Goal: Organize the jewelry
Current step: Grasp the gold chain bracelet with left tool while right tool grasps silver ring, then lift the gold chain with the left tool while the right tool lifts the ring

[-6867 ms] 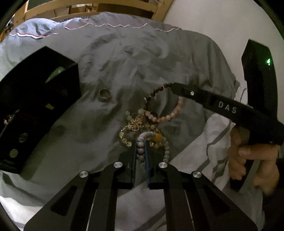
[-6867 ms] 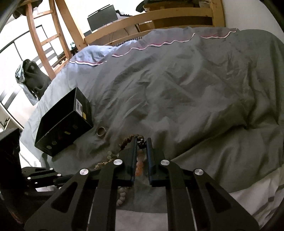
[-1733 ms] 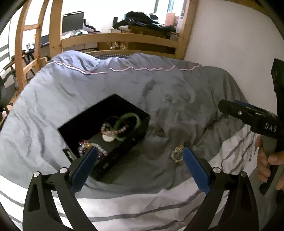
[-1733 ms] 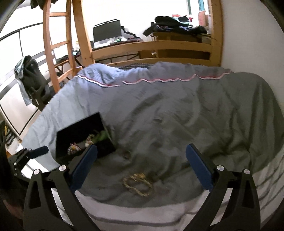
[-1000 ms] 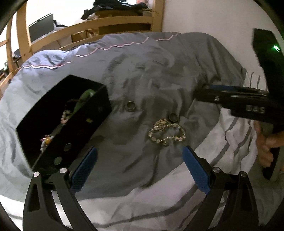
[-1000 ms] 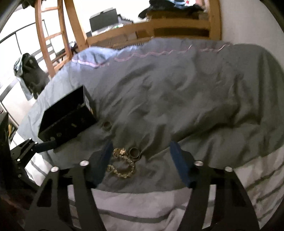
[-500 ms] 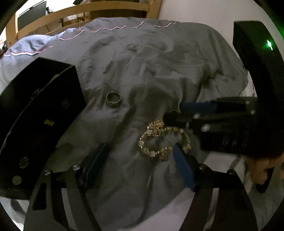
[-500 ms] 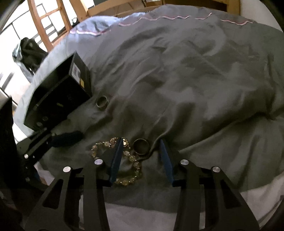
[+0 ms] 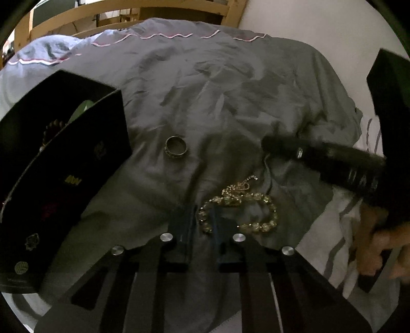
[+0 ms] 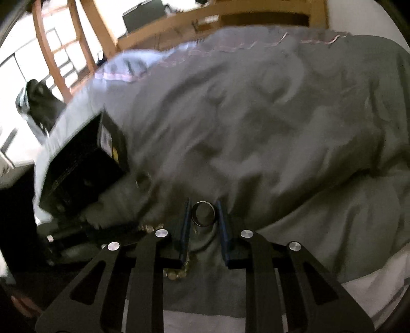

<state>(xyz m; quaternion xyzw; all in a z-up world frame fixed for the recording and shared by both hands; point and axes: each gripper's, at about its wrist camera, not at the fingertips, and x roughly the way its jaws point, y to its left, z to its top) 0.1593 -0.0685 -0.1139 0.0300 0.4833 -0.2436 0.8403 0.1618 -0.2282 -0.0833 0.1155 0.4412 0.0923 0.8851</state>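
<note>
A gold bead bracelet [image 9: 246, 210] lies on the grey duvet. My left gripper [image 9: 204, 217] has its jaws closed on the bracelet's left side. A dark metal ring [image 10: 203, 214] sits between the blue pads of my right gripper [image 10: 203, 215], which grips it just above the duvet. A second ring [image 9: 175, 146] lies on the duvet right of the black jewelry box [image 9: 59, 164], which holds beads and a green bangle. The box also shows in the right wrist view [image 10: 84, 164]. The right gripper's body [image 9: 333, 158] reaches in from the right in the left wrist view.
The grey duvet [image 9: 230, 89] covers the bed, with a striped white sheet [image 9: 333, 243] at the near right. A wooden bed frame [image 10: 230, 23] runs along the far side. A white wall [image 9: 320, 30] is at the right.
Both grippers came down onto the duvet and closed from wide open. The left one closed on the gold bracelet, the right one on the dark ring.
</note>
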